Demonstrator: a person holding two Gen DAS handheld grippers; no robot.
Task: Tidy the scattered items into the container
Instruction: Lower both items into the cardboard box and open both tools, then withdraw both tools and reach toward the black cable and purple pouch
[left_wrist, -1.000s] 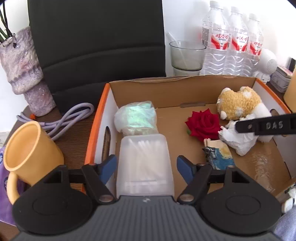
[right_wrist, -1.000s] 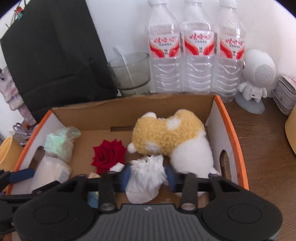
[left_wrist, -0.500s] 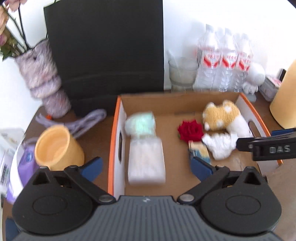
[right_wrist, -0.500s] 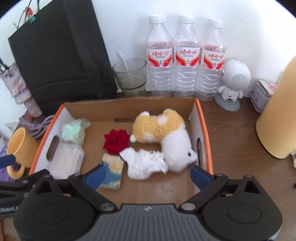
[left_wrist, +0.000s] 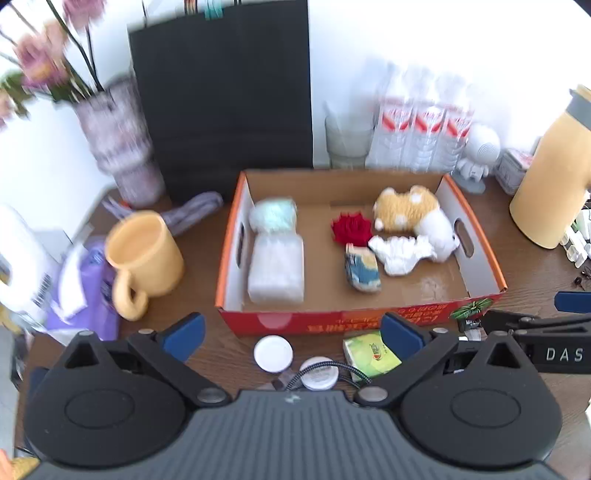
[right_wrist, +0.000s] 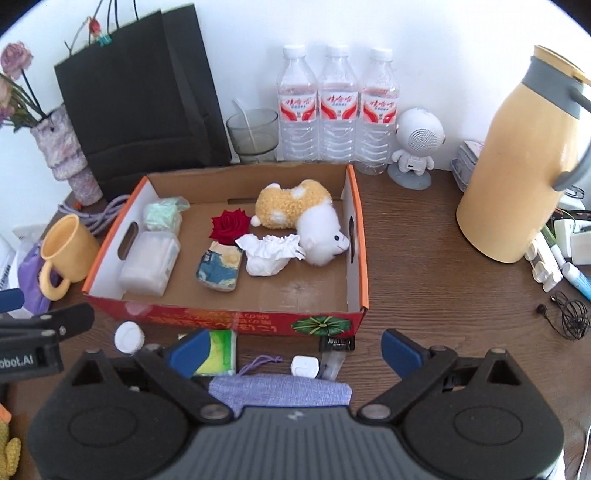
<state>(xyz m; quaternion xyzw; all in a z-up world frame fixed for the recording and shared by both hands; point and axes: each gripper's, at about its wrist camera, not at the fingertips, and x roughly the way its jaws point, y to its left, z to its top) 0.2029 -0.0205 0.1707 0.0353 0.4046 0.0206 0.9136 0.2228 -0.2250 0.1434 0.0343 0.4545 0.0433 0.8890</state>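
Note:
An orange-edged cardboard box (right_wrist: 356, 236) (left_wrist: 476, 266) holds a clear cotton-swab case (right_wrist: 149, 258) (left_wrist: 276, 266), a greenish bag (right_wrist: 162, 214), a red rose (right_wrist: 229, 225) (left_wrist: 351, 229), a blue-yellow pouch (right_wrist: 219, 267) (left_wrist: 362, 267), a crumpled white tissue (right_wrist: 267, 254) (left_wrist: 400, 251) and a plush toy (right_wrist: 295, 212) (left_wrist: 410, 212). My left gripper (left_wrist: 291, 334) and right gripper (right_wrist: 291, 349) both hang open and empty above the table in front of the box. On the table there lie a green tissue pack (right_wrist: 218, 352) (left_wrist: 369, 352), a white round lid (right_wrist: 128, 336) (left_wrist: 273, 352), a lilac fabric pouch (right_wrist: 280, 391) and a small white charger (right_wrist: 304, 365).
A yellow mug (right_wrist: 66, 251) and purple packet sit left of the box. Behind stand a black paper bag (right_wrist: 140, 103), a glass (right_wrist: 253, 134), three water bottles (right_wrist: 338, 107), a white robot speaker (right_wrist: 417, 144) and a vase. A yellow thermos (right_wrist: 517, 162) and earphones (right_wrist: 569, 317) lie to the right.
Both grippers opened wide, letting go of the swab case and the tissue inside the box, then rose and drew back until the box front and the loose items before it came into view.

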